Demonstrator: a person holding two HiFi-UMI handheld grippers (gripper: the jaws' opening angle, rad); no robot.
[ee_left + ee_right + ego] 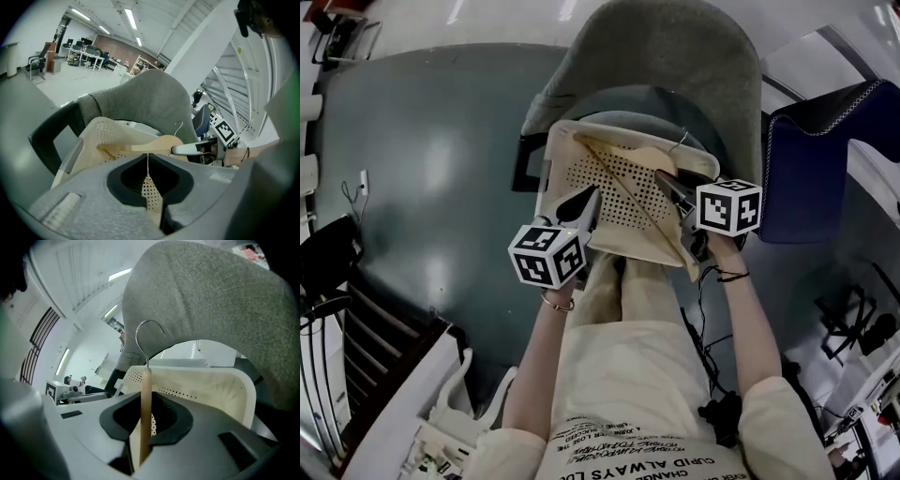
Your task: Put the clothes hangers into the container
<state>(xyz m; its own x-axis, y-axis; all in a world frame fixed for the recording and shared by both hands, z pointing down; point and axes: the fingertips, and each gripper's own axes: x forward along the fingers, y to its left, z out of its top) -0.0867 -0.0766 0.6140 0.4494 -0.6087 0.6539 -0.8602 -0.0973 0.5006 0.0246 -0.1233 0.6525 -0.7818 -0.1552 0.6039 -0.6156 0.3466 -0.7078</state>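
Gray chair (675, 56) holds the cream perforated container (558, 150) on its seat. The wooden hanger (642, 155) is over the container's open top, long axis diagonal from far-left to near-right, hook at the far right. Right gripper (667, 186) is clamped on the hanger just below the hook, so the drop is straight down. Left gripper (591, 197) has narrow jaws pinching the container's near wall.
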